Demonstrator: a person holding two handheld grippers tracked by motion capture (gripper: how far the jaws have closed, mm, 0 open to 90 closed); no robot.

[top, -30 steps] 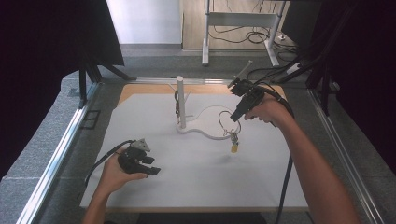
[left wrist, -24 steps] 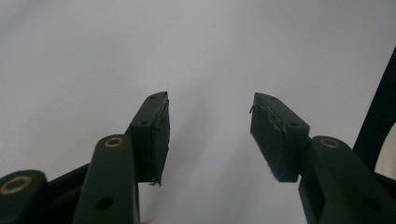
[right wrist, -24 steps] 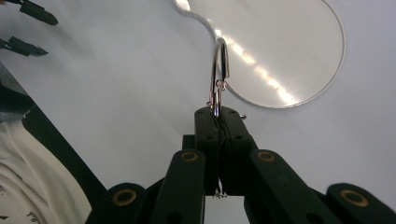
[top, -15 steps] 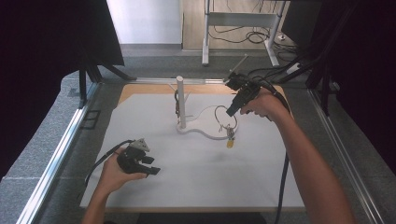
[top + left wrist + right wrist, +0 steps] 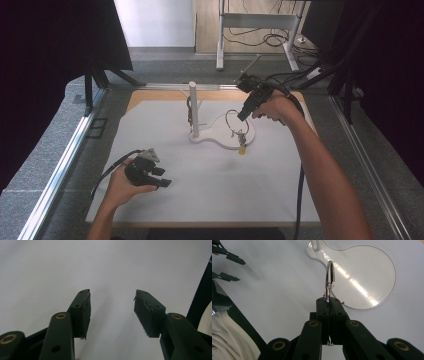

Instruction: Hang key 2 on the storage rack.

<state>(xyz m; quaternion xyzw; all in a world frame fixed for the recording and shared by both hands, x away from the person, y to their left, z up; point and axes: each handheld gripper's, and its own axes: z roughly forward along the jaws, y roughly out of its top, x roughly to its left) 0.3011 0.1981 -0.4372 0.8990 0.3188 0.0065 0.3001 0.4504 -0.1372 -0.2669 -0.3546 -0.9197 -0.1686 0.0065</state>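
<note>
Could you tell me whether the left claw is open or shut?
Open: the left claw has its jaws wide apart with nothing between them, over the white table.

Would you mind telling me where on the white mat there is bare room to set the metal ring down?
The white mat is bare between the left gripper and the clear base, and along its near right edge. It is crowded around the white post, where the right gripper holds the metal ring above the base.
</note>
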